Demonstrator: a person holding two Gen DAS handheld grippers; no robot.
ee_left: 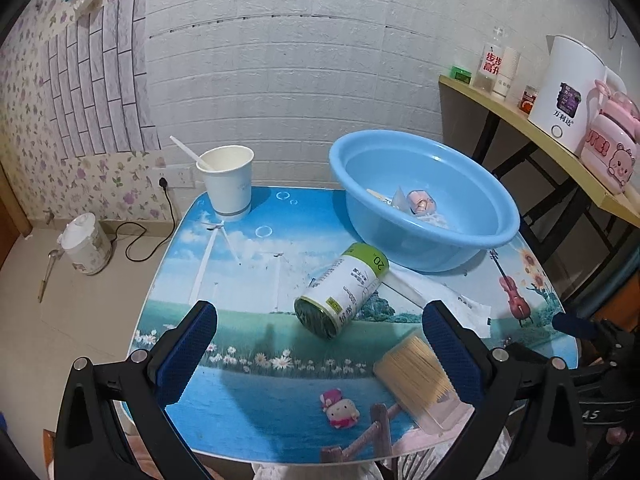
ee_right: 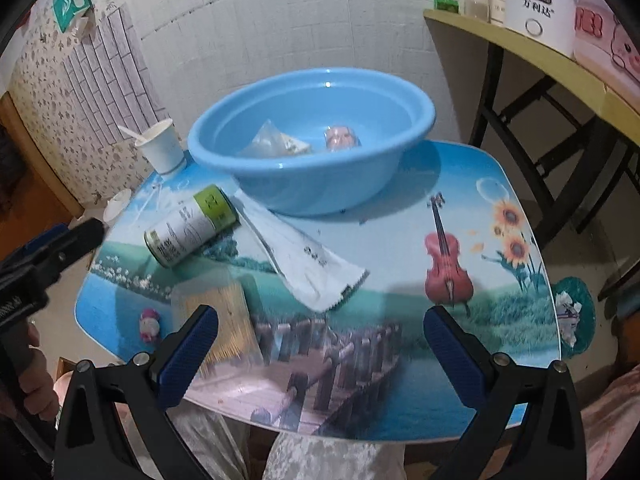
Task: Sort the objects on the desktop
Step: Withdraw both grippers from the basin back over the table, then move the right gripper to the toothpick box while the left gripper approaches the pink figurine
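Toothpicks in a clear box lie nearest my left tool, which is spread wide, holding nothing above the surface. Beyond, a green-and-white can lies tipped beside the blue basin. From the right view, my right tool gapes wide and empty; a white sachet lies between can and toothpicks.

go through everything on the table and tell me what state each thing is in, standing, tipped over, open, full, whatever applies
Can: lying on its side.
Paper cup: upright, stick inside.
Blue basin: upright, holds a few small items.
White packet: flat, one end under the can.
Toothpick box: lying flat.
Pink figurine: lying down.
Left gripper: open, empty.
Right gripper: open, empty.
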